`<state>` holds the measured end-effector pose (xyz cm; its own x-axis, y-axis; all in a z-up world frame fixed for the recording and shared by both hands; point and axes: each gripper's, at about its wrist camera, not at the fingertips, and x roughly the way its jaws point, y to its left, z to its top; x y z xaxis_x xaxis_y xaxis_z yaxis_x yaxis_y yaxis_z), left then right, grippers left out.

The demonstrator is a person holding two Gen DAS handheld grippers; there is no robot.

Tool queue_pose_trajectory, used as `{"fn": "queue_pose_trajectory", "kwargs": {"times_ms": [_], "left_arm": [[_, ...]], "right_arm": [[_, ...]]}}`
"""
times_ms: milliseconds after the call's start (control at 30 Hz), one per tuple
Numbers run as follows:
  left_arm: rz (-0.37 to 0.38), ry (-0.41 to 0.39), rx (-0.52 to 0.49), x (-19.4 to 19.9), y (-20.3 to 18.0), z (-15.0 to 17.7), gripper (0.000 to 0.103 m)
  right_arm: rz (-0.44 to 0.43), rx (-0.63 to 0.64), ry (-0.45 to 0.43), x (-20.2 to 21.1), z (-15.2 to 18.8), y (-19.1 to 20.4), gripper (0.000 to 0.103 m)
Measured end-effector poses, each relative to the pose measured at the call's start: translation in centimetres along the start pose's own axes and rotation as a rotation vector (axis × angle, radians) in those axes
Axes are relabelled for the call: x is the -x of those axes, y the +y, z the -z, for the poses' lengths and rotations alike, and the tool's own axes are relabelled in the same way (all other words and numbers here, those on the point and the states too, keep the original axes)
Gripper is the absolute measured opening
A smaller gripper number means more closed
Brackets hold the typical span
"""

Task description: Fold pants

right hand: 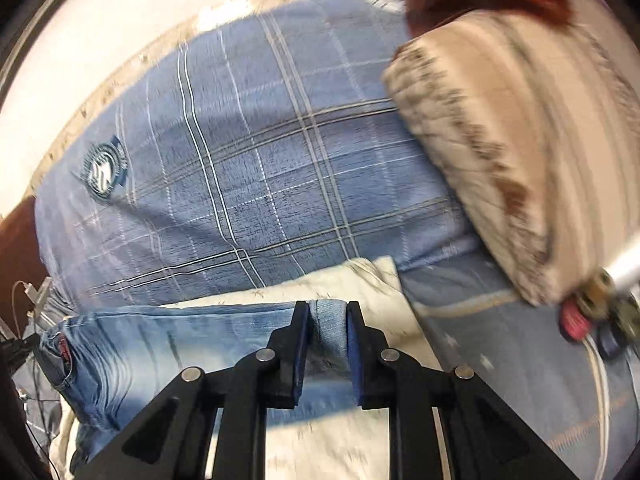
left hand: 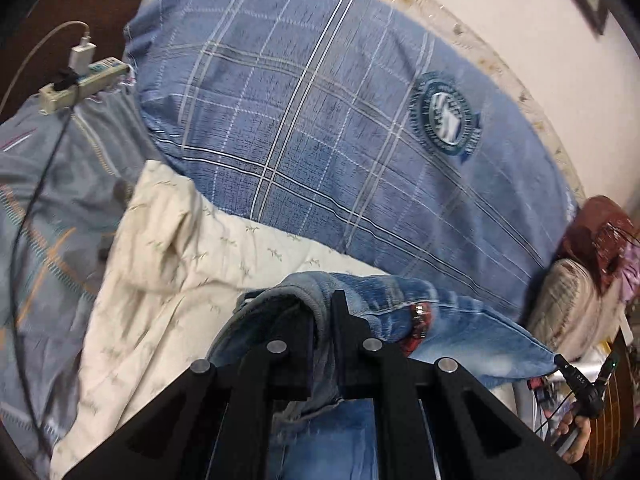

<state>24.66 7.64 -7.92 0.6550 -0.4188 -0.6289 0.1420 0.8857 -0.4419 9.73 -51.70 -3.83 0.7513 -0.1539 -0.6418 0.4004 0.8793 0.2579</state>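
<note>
Light blue jeans [left hand: 460, 320] hang stretched between my two grippers above a cream quilt [left hand: 160, 272]. My left gripper [left hand: 322, 308] is shut on the waistband end of the jeans, where a red patterned lining [left hand: 418, 326] shows. My right gripper [right hand: 327, 312] is shut on a fold of the jeans [right hand: 160, 344] at the other end; denim fills the gap between its fingers. The jeans run leftward from it in the right wrist view. The other gripper and the hand holding it [left hand: 580, 384] show at the right edge of the left wrist view.
A large blue plaid pillow [left hand: 320, 120] lies behind the quilt against a white wall. A beige striped pillow [right hand: 500, 152] lies at right. A power strip with charger and cable [left hand: 80, 80] rests on the grey patterned bedding [left hand: 48, 220] at left.
</note>
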Motion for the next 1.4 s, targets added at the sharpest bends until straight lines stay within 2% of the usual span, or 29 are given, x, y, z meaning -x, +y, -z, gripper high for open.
{"fn": "queue_pose_trajectory", "kwargs": {"times_ms": [367, 600, 733, 767, 800, 867, 967, 1067, 1133, 1167, 1200, 1233, 1300, 1400], "left_arm": [[0.001, 0.059, -0.058, 5.8, 2.9, 10.1, 0.009], [-0.054, 0.144, -0.121, 5.8, 4.8, 16.8, 0.009], [-0.098, 0.181, -0.128, 4.8, 6.3, 18.9, 0.012], [-0.097, 0.186, -0.113, 4.8, 6.8, 19.1, 0.014], [-0.097, 0.189, -0.105, 4.8, 7.1, 19.2, 0.016], [-0.106, 0.196, -0.09, 5.2, 7.6, 19.1, 0.022], [-0.168, 0.184, -0.116, 6.7, 7.7, 18.8, 0.022], [-0.21, 0.119, -0.126, 9.2, 7.4, 18.1, 0.022], [-0.194, 0.065, -0.128, 10.7, 6.5, 17.3, 0.022], [-0.18, 0.046, -0.13, 11.1, 5.8, 17.0, 0.022], [-0.161, 0.03, -0.135, 11.4, 4.9, 16.7, 0.023], [-0.134, 0.023, -0.14, 11.6, 3.9, 16.6, 0.027], [-0.087, 0.02, -0.153, 11.2, 1.8, 16.4, 0.032], [-0.039, 0.036, -0.182, 9.4, -1.9, 16.6, 0.034]], "right_arm": [[-0.017, -0.056, 0.031, 11.5, 10.1, -3.6, 0.019], [-0.04, -0.085, 0.043, 16.4, 17.2, -5.1, 0.019], [0.005, -0.026, 0.136, 16.0, 21.2, -5.4, 0.019], [0.007, -0.021, 0.178, 15.5, 22.0, -5.6, 0.022], [0.003, -0.039, 0.243, 14.9, 23.0, -6.2, 0.022], [-0.044, -0.105, 0.317, 14.5, 24.2, -7.6, 0.023], [-0.038, -0.127, 0.304, 15.6, 24.2, -9.0, 0.023], [-0.048, -0.13, 0.243, 17.4, 22.8, -10.0, 0.023], [-0.077, -0.147, 0.184, 18.1, 20.8, -10.2, 0.031], [-0.093, -0.159, 0.161, 18.1, 20.0, -10.2, 0.05], [-0.115, -0.188, 0.122, 17.9, 18.8, -10.0, 0.077], [-0.137, -0.209, 0.091, 17.7, 18.0, -9.9, 0.083], [-0.192, -0.244, 0.068, 16.2, 16.5, -9.3, 0.084], [-0.191, -0.277, 0.132, 12.4, 14.9, -8.8, 0.081]]}}
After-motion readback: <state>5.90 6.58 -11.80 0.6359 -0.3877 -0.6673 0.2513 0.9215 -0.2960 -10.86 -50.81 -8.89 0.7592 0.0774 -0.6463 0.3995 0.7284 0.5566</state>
